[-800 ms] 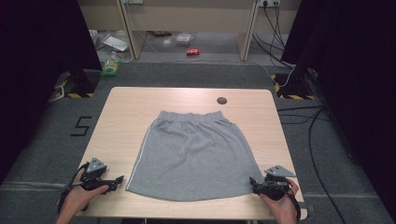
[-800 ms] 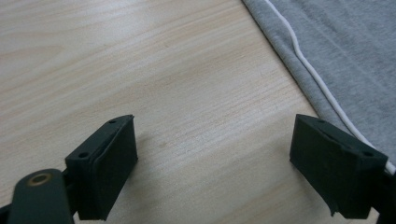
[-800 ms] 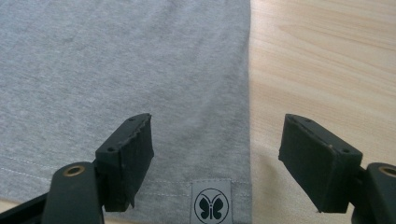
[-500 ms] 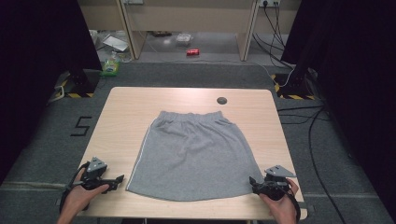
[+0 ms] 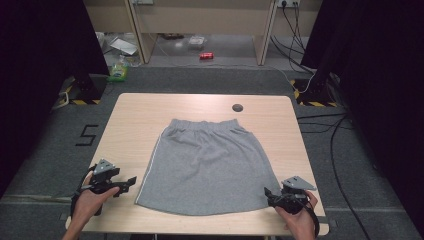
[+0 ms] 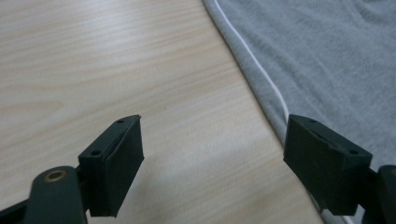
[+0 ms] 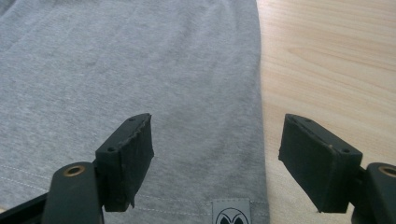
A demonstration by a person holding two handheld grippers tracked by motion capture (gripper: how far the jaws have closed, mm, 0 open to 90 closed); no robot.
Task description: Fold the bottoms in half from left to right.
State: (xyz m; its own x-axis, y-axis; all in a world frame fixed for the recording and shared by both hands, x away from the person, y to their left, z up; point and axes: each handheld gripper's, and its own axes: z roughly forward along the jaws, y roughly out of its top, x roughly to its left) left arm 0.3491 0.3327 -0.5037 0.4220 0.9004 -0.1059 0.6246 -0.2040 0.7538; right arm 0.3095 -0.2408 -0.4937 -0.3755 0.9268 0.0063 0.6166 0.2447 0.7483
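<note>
Grey skirt (image 5: 206, 167) lies flat on the table (image 5: 135, 117), spread out, waistband at the far side, hem towards the person. White piping (image 6: 261, 70) runs down its left side seam. No fold in it yet; the cloth looks smooth.

Left gripper (image 5: 124, 183) sits at the near left corner of the hem, just off the cloth. Jaws wide apart, nothing between them but bare wood; in the left gripper view the right-hand jaw stands at the piped edge. Right gripper (image 5: 270, 196) sits at the near right corner. Jaws also wide apart and holding nothing; in the right gripper view they straddle the skirt's right edge just above the hem, with a small label (image 7: 231, 212) low between them.

Judgement: work is at its very start. Both grippers are lined up on the hem corners; the grasp, and any fold or lift, remain to be done.

Around: a round cable hole (image 5: 237, 107) in the table beyond the waistband, well apart from the skirt. Red can (image 5: 206, 55) and litter lie on the floor behind. Nothing on the table blocks either gripper.
</note>
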